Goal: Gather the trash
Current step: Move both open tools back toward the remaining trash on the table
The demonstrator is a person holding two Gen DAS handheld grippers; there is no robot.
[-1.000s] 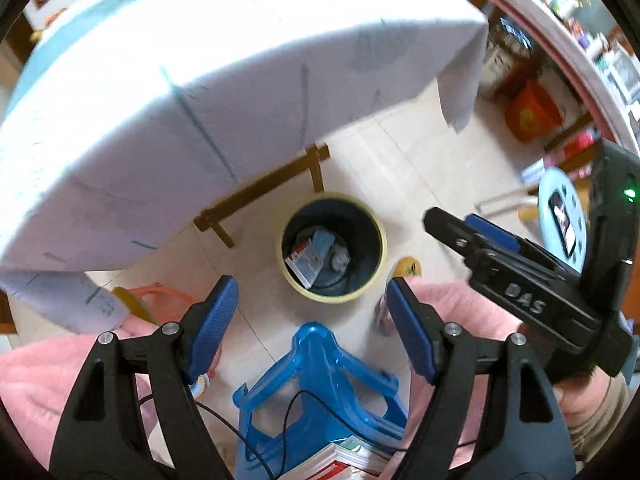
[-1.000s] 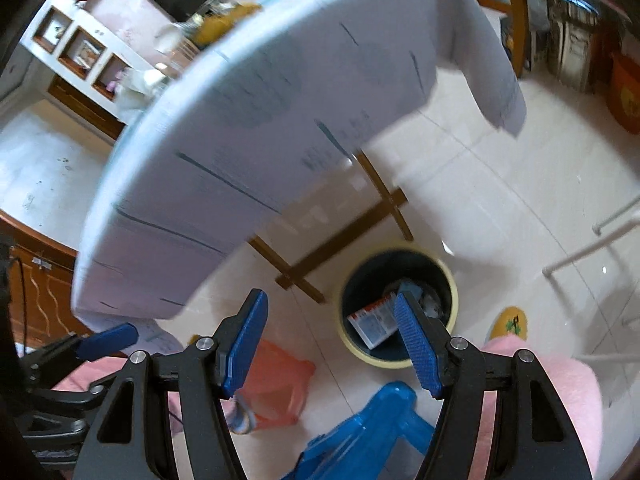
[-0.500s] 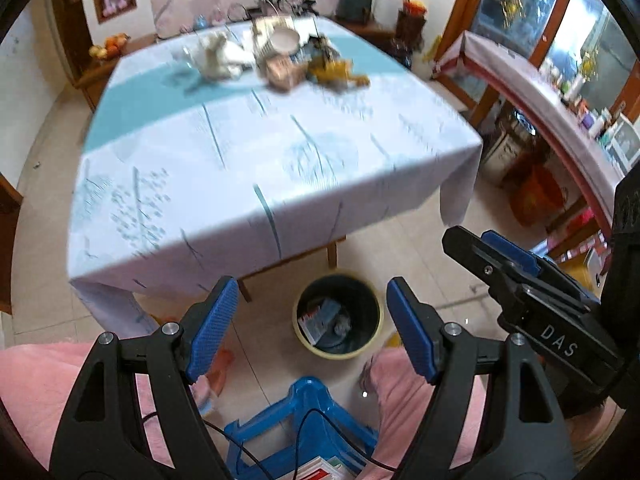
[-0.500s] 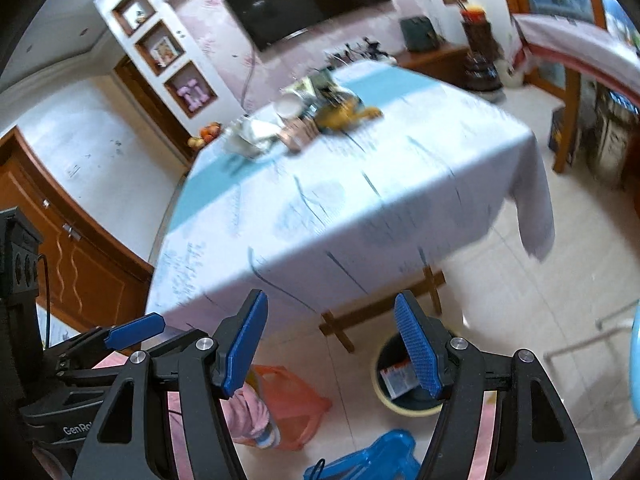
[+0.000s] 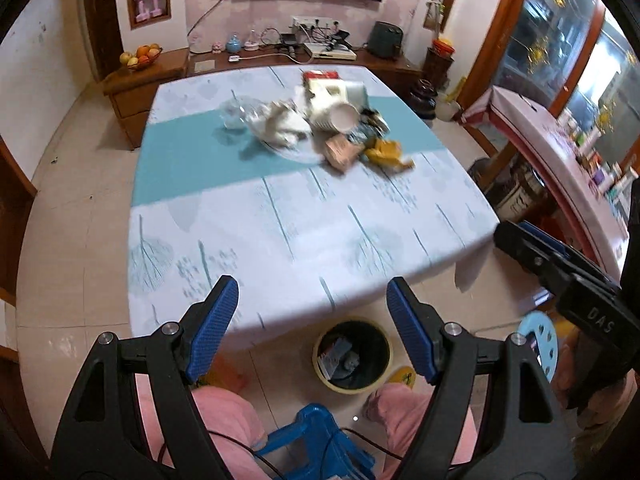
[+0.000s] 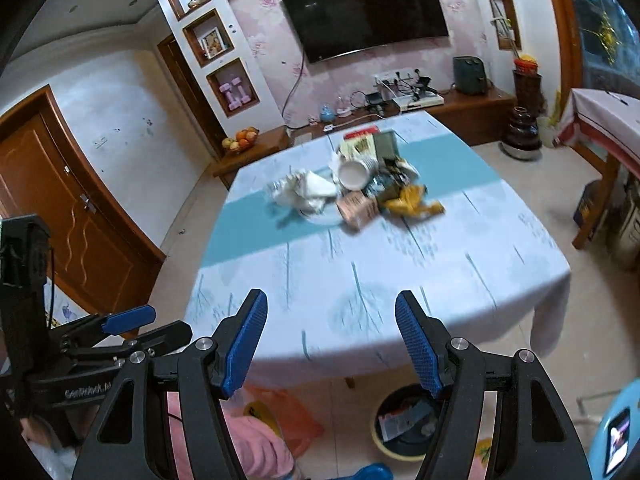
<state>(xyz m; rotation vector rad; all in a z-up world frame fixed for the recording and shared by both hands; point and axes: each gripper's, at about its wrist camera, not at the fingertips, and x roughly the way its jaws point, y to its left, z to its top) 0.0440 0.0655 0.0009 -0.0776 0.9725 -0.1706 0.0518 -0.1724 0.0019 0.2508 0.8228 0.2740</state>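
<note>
Both grippers are up above the near edge of the bench (image 5: 304,240), tilted down over it. Left gripper (image 5: 312,328): jaws wide apart, nothing between them. Right gripper (image 6: 330,344): jaws also apart, a bit narrower, empty. Makes sense to me: wide jaws suit bulky crumpled stuff, so no re-opening needed on approach.

Trash pile (image 5: 320,124) sits clustered mid-bench on the teal stripe, toward the far side, well apart from both grippers. I make out a paper cup (image 6: 353,174) on its side, mouth toward me, crumpled white paper (image 6: 304,192), a brown carton (image 6: 357,209) and a yellow wrapper (image 6: 412,200) at the right end of the pile. Frames are motion-blurred, so finer detail I can't tell.

Bin (image 5: 352,356) stands on the floor just under the near bench edge, between the person's pink-clad knees, with some packaging already in it. Good placement: short drop path from bench edge to bin.

My read: between pickups, heading in for the next piece. The yellow wrapper and carton are nearest the right gripper, so those look like the natural next grabs. Risk: the loose pile shifts and the cup rolls when nudged.
</note>
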